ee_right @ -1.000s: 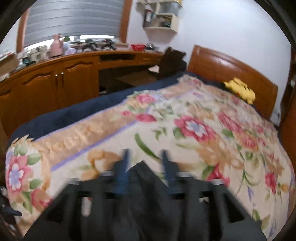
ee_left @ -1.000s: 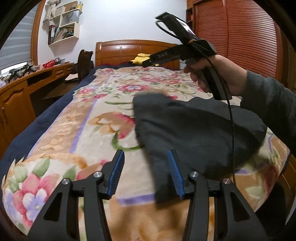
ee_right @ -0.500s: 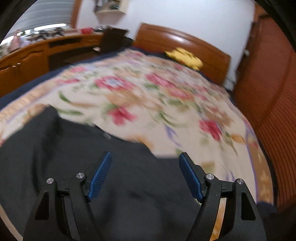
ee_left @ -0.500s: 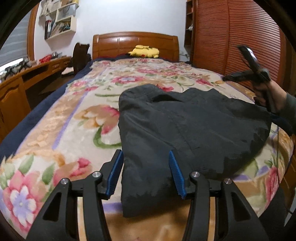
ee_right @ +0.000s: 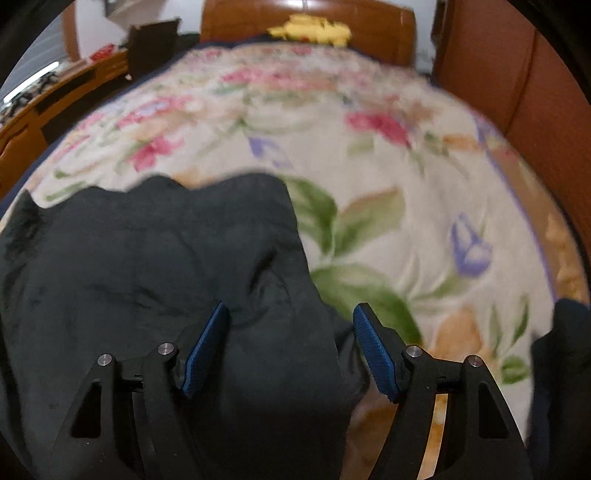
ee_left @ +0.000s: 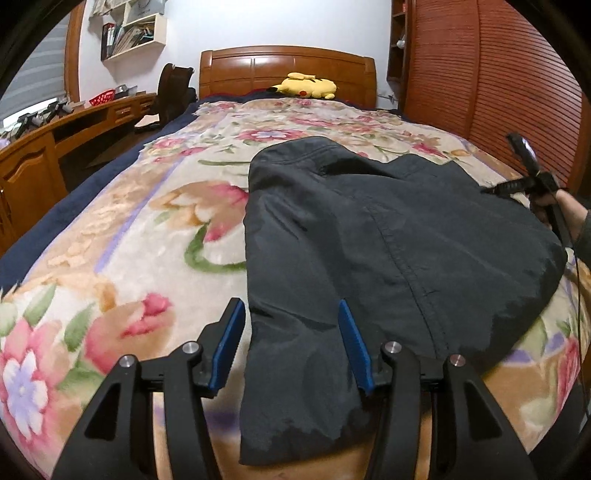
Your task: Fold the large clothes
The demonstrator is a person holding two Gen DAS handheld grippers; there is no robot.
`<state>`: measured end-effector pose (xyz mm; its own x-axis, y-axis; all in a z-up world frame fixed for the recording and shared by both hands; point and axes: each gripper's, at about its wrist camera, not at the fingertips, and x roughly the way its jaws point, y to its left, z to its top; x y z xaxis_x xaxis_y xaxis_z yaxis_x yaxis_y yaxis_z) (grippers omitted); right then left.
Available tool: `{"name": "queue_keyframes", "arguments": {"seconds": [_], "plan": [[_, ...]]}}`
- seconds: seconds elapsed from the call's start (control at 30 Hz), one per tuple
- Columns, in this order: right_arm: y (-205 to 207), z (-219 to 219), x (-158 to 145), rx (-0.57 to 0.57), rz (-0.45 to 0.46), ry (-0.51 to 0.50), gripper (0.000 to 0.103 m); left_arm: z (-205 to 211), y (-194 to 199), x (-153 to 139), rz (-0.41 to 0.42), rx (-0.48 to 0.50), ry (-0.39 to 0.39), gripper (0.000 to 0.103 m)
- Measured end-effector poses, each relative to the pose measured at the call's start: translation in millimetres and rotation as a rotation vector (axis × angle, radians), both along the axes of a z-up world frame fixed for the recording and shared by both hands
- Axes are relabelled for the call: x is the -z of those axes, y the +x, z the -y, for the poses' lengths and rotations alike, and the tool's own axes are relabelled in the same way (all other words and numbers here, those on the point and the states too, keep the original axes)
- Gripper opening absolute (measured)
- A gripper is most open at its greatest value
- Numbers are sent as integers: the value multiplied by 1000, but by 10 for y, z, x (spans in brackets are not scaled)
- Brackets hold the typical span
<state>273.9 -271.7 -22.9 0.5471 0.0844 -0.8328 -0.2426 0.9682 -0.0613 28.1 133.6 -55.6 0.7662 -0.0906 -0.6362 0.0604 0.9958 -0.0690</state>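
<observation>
A: Bed [ee_left: 122,236], floral blanket: one dark jacket [ee_left: 369,236] lying flat.

B: My left hand-held gripper [ee_left: 291,347] is spread over its near-left corner; my right hand-held gripper [ee_right: 291,347], spread, has been closing over the opposite edge, nothing pinched. Pinch both layers before lifting.

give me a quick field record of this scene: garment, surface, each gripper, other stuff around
garment: dark grey garment, partly folded, lying flat
surface: floral blanket on a bed with a wooden headboard
left gripper: open, over the garment's near left edge, cloth between the jaws but not pinched
right gripper: open, over the garment's right edge, jaws have just been narrowing a little, nothing pinched
person: hand at the bed's right side
other: yellow plush toy by the headboard; wooden desk on the left; wall shelf
</observation>
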Motion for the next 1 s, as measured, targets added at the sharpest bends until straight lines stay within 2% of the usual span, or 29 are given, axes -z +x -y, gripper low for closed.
{"name": "queue_keyframes", "arguments": {"seconds": [0.1,0.13,0.2,0.27,0.33,0.43,0.47,0.53,0.57,0.63,0.73,0.8,0.83,0.87,0.9,0.93,1.0], "plan": [[29,87,128,4,-58,71,73,-35,10,60,0,-11,-14,52],[24,105,145,-3,-71,93,68,-52,16,84,-5,-14,-26,52],[-16,140,116,-12,-63,121,50,-75,14,101,-4,-13,-42,52],[-73,157,57,-36,-42,116,21,-81,22,110,-4,-9,-46,53],[-166,154,-46,-68,-3,107,10,-86,28,128,-8,-7,-51,53],[-281,186,-197,-58,68,108,5,-87,25,138,-8,-6,-51,53],[-349,204,-293,-37,126,96,2,-89,28,137,-8,-7,-52,53],[-433,277,-459,44,245,45,2,-95,29,139,-7,-11,-53,53],[-437,317,-483,76,257,44,2,-108,34,144,-9,-12,-56,53],[-351,368,-434,113,204,56,2,-123,35,152,-9,-12,-65,53],[-326,290,-340,133,182,0,2,-139,28,157,-8,-12,-74,53],[-353,238,-332,125,175,-18,9,-142,28,159,-7,-12,-76,53],[-371,205,-335,132,179,-55,19,-146,25,161,-7,-12,-76,53],[-386,156,-345,130,191,-91,34,-146,24,162,-7,-12,-77,53],[-413,126,-368,117,203,-105,42,-147,24,163,-6,-12,-77,53],[-471,72,-405,86,224,-104,55,-146,24,161,-6,-12,-77,53],[-529,8,-469,58,257,-108,61,-154,28,166,-5,-13,-83,53]]}}
